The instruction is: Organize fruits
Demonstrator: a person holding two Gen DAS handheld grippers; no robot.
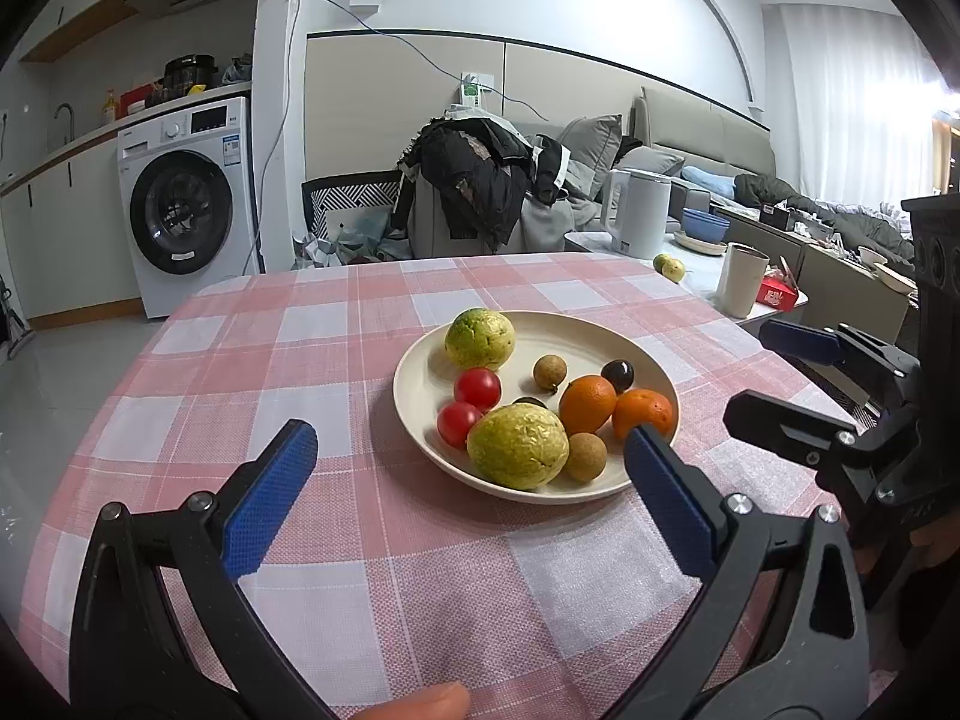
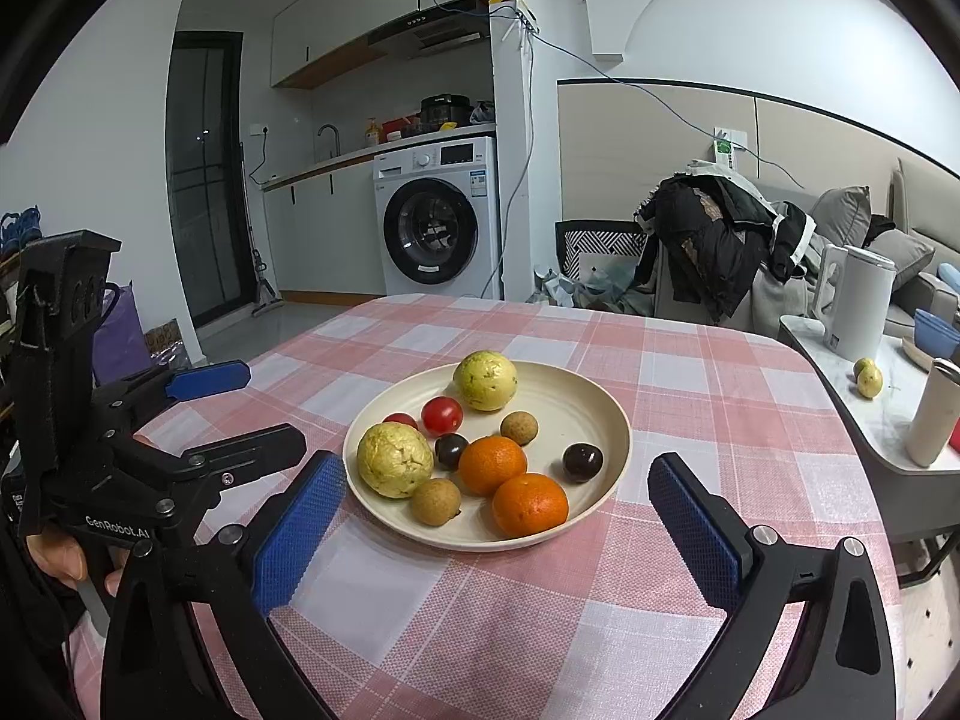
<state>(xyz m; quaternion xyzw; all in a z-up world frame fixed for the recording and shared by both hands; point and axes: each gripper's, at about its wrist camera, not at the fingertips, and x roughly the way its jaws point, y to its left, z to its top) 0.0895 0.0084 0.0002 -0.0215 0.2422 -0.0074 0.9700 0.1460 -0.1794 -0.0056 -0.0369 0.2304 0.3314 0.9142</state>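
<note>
Reading "GenRobot.AI" on left gripper (image 2: 234,408), fingers apart, beside plate (image 2: 606,414).

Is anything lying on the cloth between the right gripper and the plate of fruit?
No. In the right wrist view only bare checked tablecloth separates the open right gripper from the plate.

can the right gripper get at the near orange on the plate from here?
Probably yes. The right gripper is open, facing the round orange mandarin at the cream plate's near rim. Nothing lies between them; the small brown longan sits just beside it.
</note>
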